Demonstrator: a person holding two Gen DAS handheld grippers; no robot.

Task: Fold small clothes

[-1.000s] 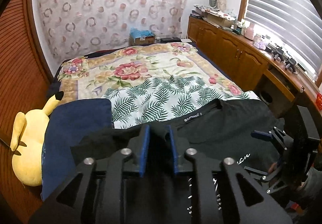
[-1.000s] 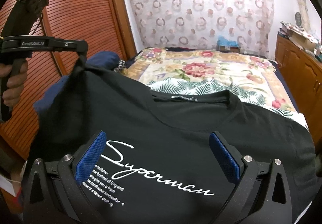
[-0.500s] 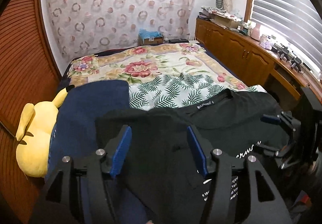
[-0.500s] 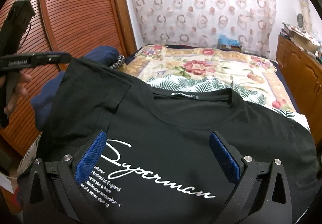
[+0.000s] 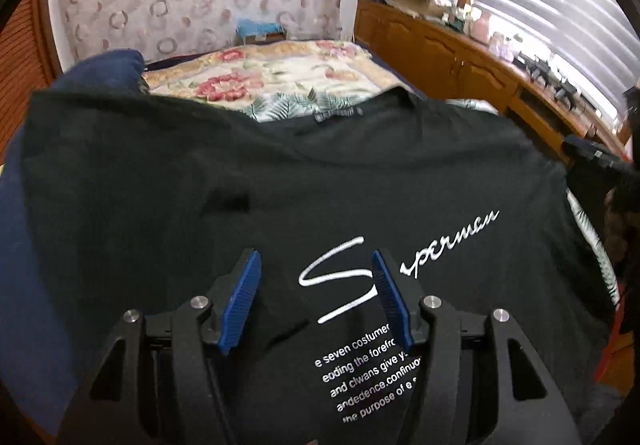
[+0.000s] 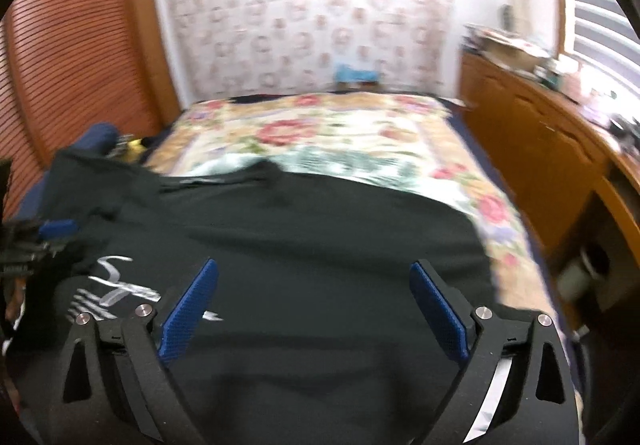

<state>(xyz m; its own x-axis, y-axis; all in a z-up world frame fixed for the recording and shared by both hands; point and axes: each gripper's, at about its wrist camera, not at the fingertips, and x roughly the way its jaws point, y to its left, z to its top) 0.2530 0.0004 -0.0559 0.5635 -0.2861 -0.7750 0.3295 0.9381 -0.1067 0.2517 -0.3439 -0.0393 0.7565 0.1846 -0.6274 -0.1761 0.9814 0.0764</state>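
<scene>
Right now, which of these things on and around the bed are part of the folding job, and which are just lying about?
Part of the job:
- black T-shirt, spread on the bed
- left gripper, jaws open
- right gripper, jaws open

Just lying about:
- navy garment beside the shirt
- floral bedspread
- wooden cabinets
- window blinds

Daylight came through the window blinds (image 5: 560,17), glaring white there and leaving the room evenly bright. My right wrist view was smeared by motion blur, wallpaper (image 6: 312,13) and bed (image 6: 320,141) soft. Both fisheye views curved and darkened at the corners.
</scene>
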